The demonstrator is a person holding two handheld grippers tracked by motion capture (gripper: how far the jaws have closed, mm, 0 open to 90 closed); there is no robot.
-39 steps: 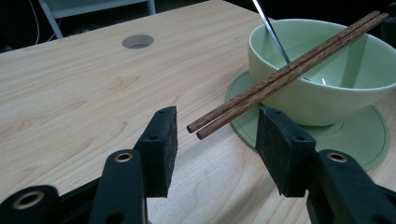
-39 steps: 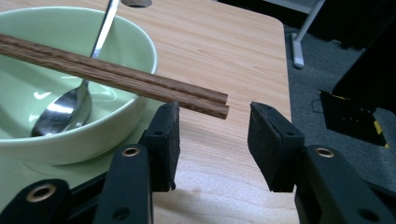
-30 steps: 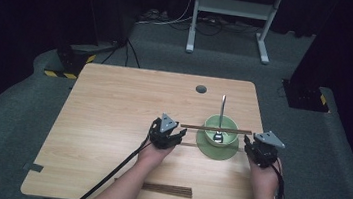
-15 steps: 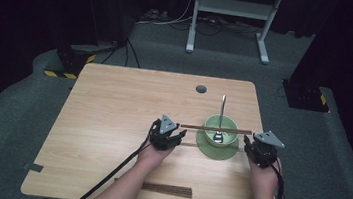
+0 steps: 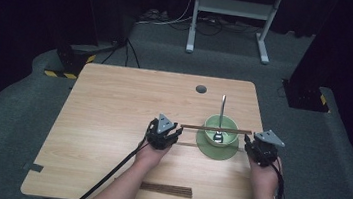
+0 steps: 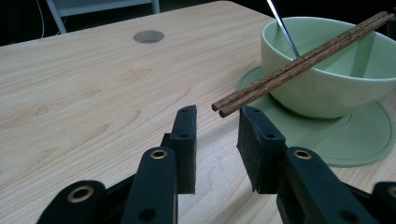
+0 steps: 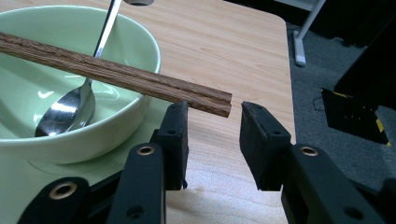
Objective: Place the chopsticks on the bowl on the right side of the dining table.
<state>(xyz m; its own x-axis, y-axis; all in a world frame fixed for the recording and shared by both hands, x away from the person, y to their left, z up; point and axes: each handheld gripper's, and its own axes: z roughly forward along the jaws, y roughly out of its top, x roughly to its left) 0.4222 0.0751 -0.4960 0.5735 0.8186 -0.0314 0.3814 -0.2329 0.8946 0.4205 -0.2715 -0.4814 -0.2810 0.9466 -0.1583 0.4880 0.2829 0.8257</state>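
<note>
A pale green bowl [image 5: 209, 123] stands on a matching saucer [image 5: 203, 146] at the table's right middle, with a metal spoon [image 5: 222, 107] leaning in it. Two wooden chopsticks [image 5: 216, 129] lie side by side across the rim. My left gripper [image 5: 177, 132] sits left of the bowl; its jaws have just been closing a little and still stand apart, nothing pressed between the pads. In the left gripper view the chopsticks [image 6: 299, 60] end just past the left gripper [image 6: 215, 114]. My right gripper [image 5: 248, 140] is open at their other end, where the chopsticks [image 7: 116, 70] stop above the right gripper [image 7: 212, 109].
A second pair of chopsticks [image 5: 166, 189] lies near the front edge between the forearms. A round cable hole [image 5: 201, 88] sits behind the bowl. A dark tape patch [image 5: 33, 167] marks the front left corner. A white desk frame [image 5: 229, 15] stands on the carpet beyond.
</note>
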